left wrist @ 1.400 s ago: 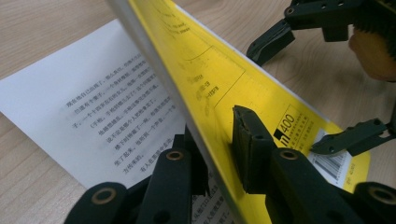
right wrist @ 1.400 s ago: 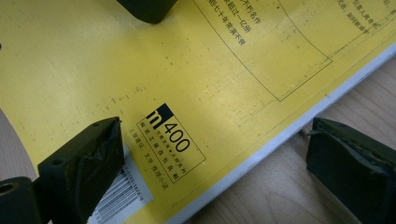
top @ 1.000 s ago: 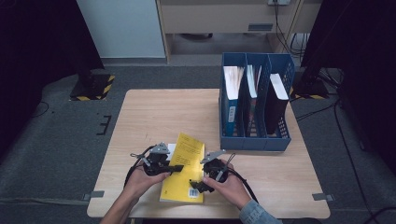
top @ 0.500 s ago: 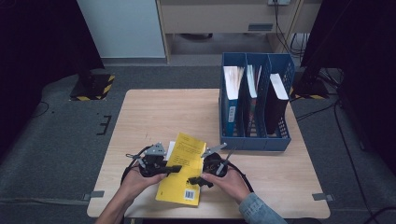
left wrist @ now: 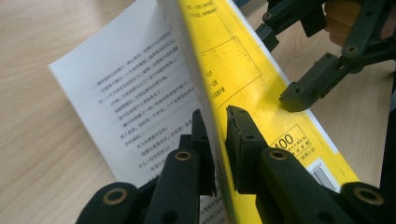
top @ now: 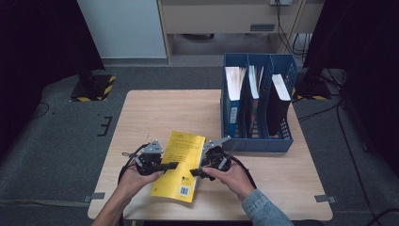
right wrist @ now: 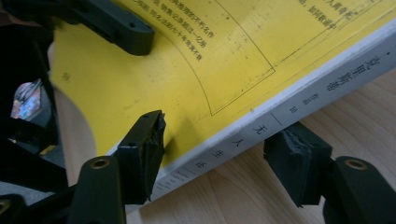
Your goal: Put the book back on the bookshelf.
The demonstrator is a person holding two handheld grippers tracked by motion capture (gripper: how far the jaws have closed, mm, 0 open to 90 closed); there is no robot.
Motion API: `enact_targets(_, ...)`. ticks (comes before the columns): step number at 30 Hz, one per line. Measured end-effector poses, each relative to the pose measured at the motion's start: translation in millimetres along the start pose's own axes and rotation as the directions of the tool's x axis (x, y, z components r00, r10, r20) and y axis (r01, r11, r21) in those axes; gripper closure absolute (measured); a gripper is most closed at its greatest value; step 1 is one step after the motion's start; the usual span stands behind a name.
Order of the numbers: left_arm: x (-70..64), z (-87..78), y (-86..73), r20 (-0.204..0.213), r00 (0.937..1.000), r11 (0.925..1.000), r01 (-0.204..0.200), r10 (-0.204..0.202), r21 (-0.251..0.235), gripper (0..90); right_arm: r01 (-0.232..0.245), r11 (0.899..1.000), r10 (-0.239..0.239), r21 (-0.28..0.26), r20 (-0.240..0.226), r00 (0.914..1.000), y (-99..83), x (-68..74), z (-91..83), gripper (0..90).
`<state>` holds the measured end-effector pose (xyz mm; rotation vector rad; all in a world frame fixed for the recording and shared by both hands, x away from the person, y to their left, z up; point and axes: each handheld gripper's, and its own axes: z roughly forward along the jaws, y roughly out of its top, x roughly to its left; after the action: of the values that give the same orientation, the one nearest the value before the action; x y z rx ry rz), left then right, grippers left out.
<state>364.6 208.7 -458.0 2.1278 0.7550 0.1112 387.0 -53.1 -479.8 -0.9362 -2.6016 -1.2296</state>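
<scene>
A yellow paperback book lies on the wooden table near its front edge. My left gripper comes in at the book's left edge. In the left gripper view it is shut on the yellow cover, which stands lifted off the printed first page. My right gripper is at the book's right side. Its jaws stand open astride the white spine, one fingertip over the cover and the other beside the spine above the table.
A blue three-slot file holder stands at the right rear of the table, with books and folders upright in its slots. Bare wood lies to the left and behind the book. A person's hands hold both grippers at the front edge.
Both hands have drawn slightly toward the front edge and closer to the book. The book's near end has shifted a little with them.
</scene>
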Motion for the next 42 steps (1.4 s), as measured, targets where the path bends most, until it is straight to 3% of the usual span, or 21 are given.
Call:
enact_targets(4, 2.5, -7.9, 4.0, 0.01, 0.9999, 0.9995, -0.005, 0.005, -0.032, 82.3, 0.031, 0.999, -0.031, 0.01, -0.019, 0.9993, 13.2, 2.4, -6.5, 41.4)
enact_targets(8, 2.5, -12.8, 7.3, 0.015, 0.9999, 0.9982, -0.002, 0.003, -0.06, 82.6, 0.051, 0.998, -0.051, 0.033, -0.007, 0.9987, 23.2, 6.5, -5.6, 41.4)
enact_targets(10, 2.6, -15.1, 8.3, 0.011, 0.9999, 0.998, -0.002, 0.003, -0.064, 82.6, 0.075, 0.996, -0.076, 0.047, 0.019, 0.9969, 31.2, 10.5, -5.4, 42.8)
enact_targets(15, 2.2, -17.3, 11.9, -0.02, 0.9994, 0.998, -0.028, 0.027, -0.056, 82.0, 0.084, 0.994, -0.089, 0.07, 0.078, 0.9929, 39.9, 15.3, -4.3, 45.5)
enact_targets(18, 3.3, -18.0, 13.3, -0.04, 0.9985, 0.9976, -0.04, 0.038, -0.057, 82.1, 0.116, 0.99, -0.125, 0.08, 0.116, 0.9853, 43.5, 15.7, -6.0, 51.6)
enact_targets(21, 6.5, -18.2, 16.0, -0.042, 0.9988, 0.9964, -0.026, 0.023, -0.08, 83.1, 0.145, 0.984, -0.159, 0.1, 0.153, 0.9753, 46.6, 15.8, -7.6, 56.0)
enact_targets(28, 10.8, -21.0, 18.9, -0.059, 0.9982, 0.9937, -0.022, 0.015, -0.11, 82.2, 0.138, 0.987, -0.151, 0.077, 0.201, 0.9679, 51.6, 14.4, -13.5, 61.8)
enact_targets(31, 12.4, -23.5, 18.7, -0.065, 0.9978, 0.9934, -0.021, 0.014, -0.112, 80.8, 0.129, 0.989, -0.143, 0.077, 0.203, 0.9688, 52.2, 13.4, -15.8, 64.6)
enact_targets(35, 17.1, -29.4, 17.2, -0.069, 0.9976, 0.9916, -0.002, -0.007, -0.13, 78.4, 0.139, 0.987, -0.153, 0.076, 0.215, 0.9645, 52.9, 14.4, -18.8, 67.1)
enact_targets(42, 17.1, -30.1, 16.7, -0.105, 0.9944, 0.9929, -0.013, 0.0, -0.118, 77.2, 0.167, 0.983, -0.182, 0.081, 0.238, 0.9542, 55.6, 17.2, -22.0, 69.9)
